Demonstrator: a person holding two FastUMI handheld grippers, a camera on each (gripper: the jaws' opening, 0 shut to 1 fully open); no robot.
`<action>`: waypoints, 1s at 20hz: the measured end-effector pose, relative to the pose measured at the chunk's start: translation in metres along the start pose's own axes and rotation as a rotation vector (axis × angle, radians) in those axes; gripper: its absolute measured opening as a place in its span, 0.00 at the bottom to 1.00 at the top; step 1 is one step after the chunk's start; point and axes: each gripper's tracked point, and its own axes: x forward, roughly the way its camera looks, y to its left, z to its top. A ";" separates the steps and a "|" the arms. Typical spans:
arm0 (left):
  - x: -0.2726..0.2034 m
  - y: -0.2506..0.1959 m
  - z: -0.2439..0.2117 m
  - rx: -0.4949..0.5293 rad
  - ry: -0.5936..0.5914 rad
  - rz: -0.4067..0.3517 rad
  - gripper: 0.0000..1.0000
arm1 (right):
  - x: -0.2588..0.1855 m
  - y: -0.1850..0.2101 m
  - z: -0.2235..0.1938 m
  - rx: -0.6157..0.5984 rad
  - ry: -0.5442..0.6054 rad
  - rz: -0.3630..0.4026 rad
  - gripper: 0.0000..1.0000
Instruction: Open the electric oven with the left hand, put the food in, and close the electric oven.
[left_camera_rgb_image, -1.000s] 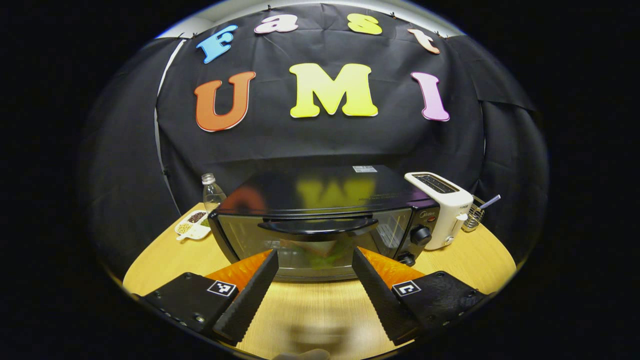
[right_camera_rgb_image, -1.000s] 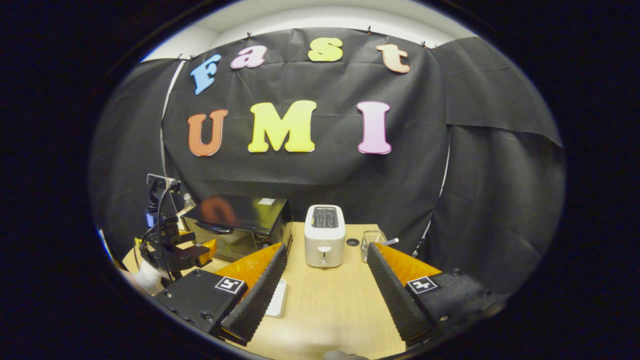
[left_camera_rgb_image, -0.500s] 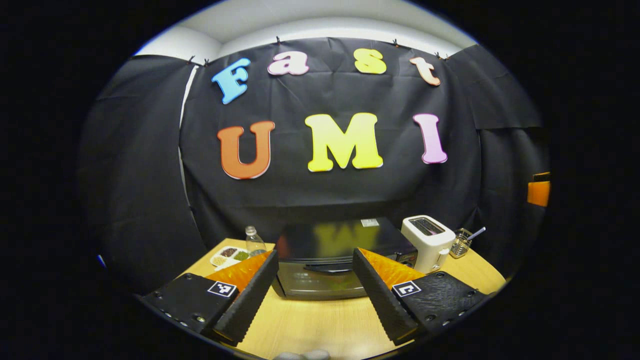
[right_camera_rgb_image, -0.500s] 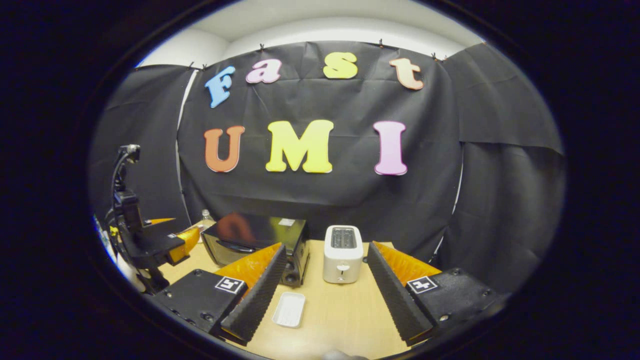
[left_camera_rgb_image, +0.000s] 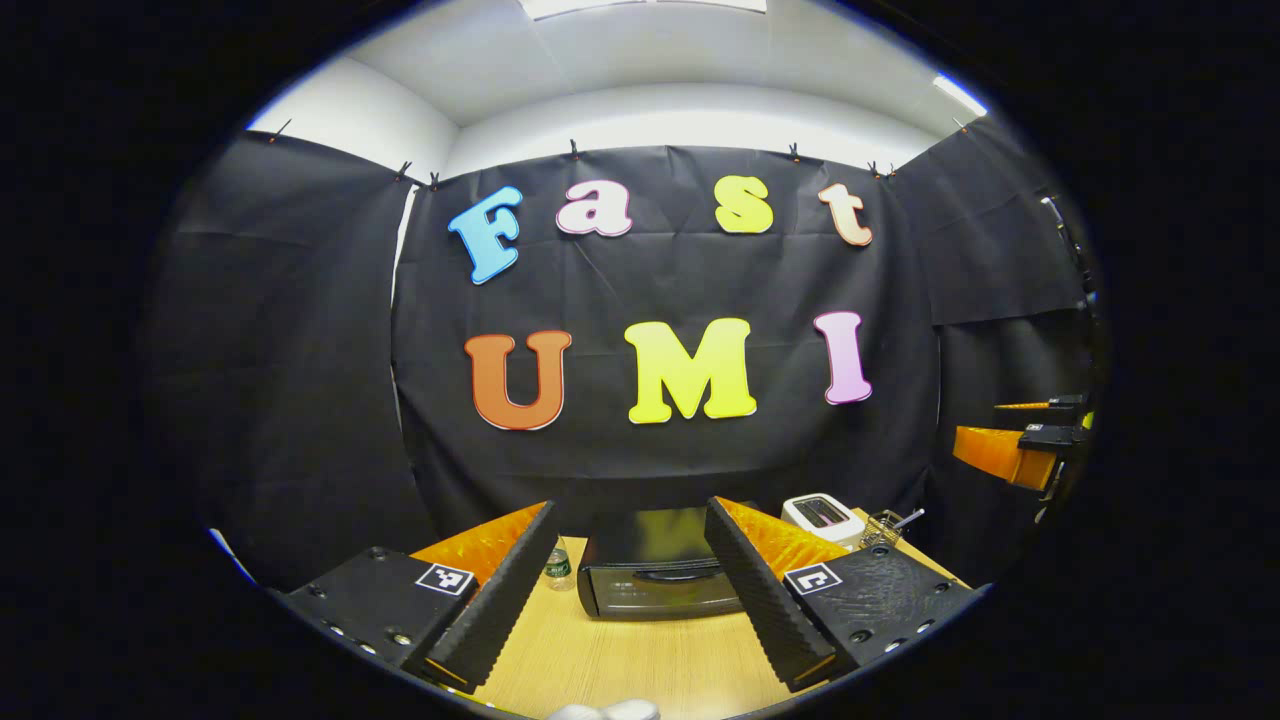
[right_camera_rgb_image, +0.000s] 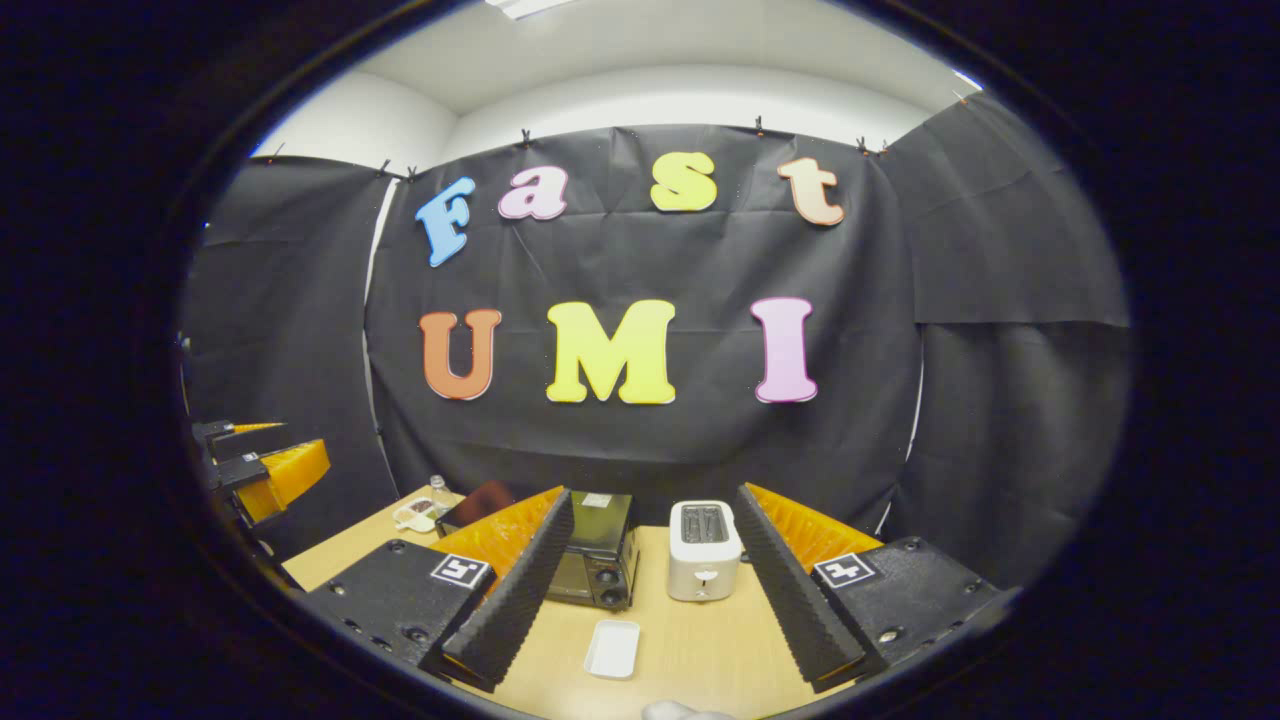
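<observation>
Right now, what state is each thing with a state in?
Black electric oven: door closed, standing on the wooden table.
White toaster: upright, slots empty as far as visible.
White rectangular tray: empty, flat on the table.
Left gripper: fingers open, holding nothing.
Right gripper: fingers open, holding nothing.

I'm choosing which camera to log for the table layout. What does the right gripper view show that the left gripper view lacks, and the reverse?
Right gripper view alone: a white empty tray lying on the table in front of the toaster, and a small snack dish at the far left.

Left gripper view alone: the oven's door seen head-on, closed, and a wire basket beside the toaster.

Both: the electric oven, white toaster, a water bottle, the wooden table, and each open hand-held gripper.
</observation>
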 end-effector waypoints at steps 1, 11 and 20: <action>-0.008 0.000 0.002 -0.008 0.002 -0.002 0.97 | -0.005 0.001 0.004 0.004 -0.008 -0.005 1.00; -0.026 0.011 0.003 -0.030 0.002 -0.018 0.97 | -0.037 0.017 0.013 0.014 -0.024 -0.022 1.00; -0.023 0.016 0.013 -0.036 -0.014 -0.027 0.97 | -0.039 0.016 0.007 0.022 -0.020 -0.043 1.00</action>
